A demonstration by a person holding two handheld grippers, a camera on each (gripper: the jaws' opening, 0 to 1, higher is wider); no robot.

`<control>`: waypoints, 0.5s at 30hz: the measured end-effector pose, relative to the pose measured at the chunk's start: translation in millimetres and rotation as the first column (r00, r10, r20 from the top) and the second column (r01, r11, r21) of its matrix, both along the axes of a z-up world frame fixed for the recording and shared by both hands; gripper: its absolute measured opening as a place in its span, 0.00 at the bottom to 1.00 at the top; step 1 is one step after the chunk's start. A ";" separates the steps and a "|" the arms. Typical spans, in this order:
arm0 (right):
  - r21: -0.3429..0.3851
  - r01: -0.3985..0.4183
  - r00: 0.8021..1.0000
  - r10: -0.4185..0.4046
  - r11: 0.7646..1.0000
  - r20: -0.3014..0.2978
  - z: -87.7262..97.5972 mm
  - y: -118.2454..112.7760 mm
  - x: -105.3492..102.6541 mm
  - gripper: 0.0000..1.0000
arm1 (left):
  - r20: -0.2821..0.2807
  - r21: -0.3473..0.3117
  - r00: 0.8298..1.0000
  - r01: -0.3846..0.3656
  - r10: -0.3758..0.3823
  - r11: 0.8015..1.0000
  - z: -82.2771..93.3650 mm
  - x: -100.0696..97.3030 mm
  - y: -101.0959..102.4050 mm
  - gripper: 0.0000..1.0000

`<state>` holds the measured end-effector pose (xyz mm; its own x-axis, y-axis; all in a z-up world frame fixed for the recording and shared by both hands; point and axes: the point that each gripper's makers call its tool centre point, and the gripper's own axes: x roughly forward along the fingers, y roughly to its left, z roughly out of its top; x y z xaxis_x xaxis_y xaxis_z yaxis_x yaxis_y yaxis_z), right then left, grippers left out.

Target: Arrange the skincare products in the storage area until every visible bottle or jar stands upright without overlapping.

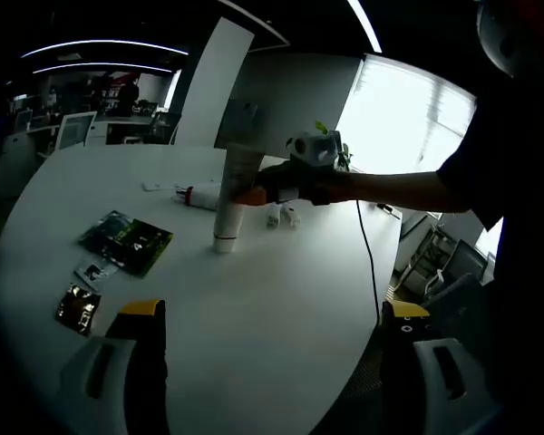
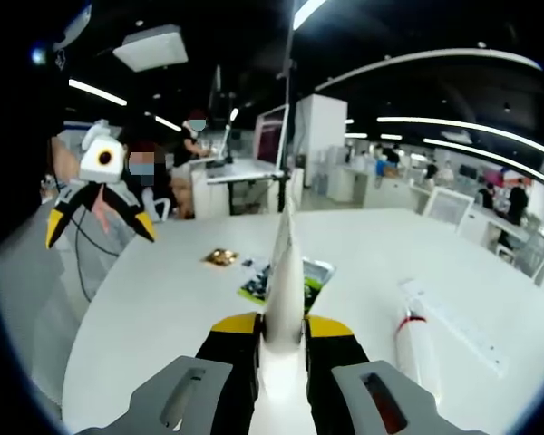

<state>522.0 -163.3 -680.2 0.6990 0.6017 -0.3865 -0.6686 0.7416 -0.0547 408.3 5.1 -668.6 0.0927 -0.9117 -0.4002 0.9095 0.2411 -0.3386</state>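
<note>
Gripping a tall white tube [image 2: 284,272] between its yellow-tipped jaws, the right gripper [image 2: 281,349] is clenched on the product's lower body; from the left gripper view this same tube [image 1: 235,192] stands cap-down on the white tabletop [image 1: 281,308], roughly in the middle, with the right gripper [image 1: 258,194] clamped on it from the side. The left gripper [image 1: 272,317] hangs released over the near edge, jaws wide apart and holding nothing. One product therefore looks upright or nearly so, though it has not been let go. Just beyond it a second white tube with a red band [image 1: 198,196] lies flat on its side, and small white items [image 1: 282,216] beside it are too small to identify. Toward the left edge sit a dark green packet [image 1: 127,241] and smaller sachets [image 1: 78,308], also flat. Judging from this, the task is at an early stage: the lying tube needs standing, then the far items checking
</note>
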 end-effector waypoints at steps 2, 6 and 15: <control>0.005 0.004 1.000 -0.004 1.000 -0.002 0.5 -0.3 -0.3 0.14 | 0.001 -0.001 1.000 0.000 0.000 1.000 0.5 0.0 -0.1 0.93; 0.011 0.010 1.000 -0.010 1.000 -0.021 -0.4 -1.0 -3.9 0.20 | 0.004 -0.004 1.000 -0.003 0.003 1.000 1.6 1.0 -0.2 0.92; 0.033 0.091 0.994 -0.088 0.995 -0.060 4.6 -8.8 -15.1 0.31 | 0.015 -0.016 1.000 -0.016 0.017 1.000 6.7 3.9 -0.8 0.92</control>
<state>506.8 -172.1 -675.7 0.7274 0.5518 -0.4079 -0.6007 0.7994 0.0102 412.2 4.3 -661.9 0.1138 -0.9163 -0.3840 0.9105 0.2509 -0.3287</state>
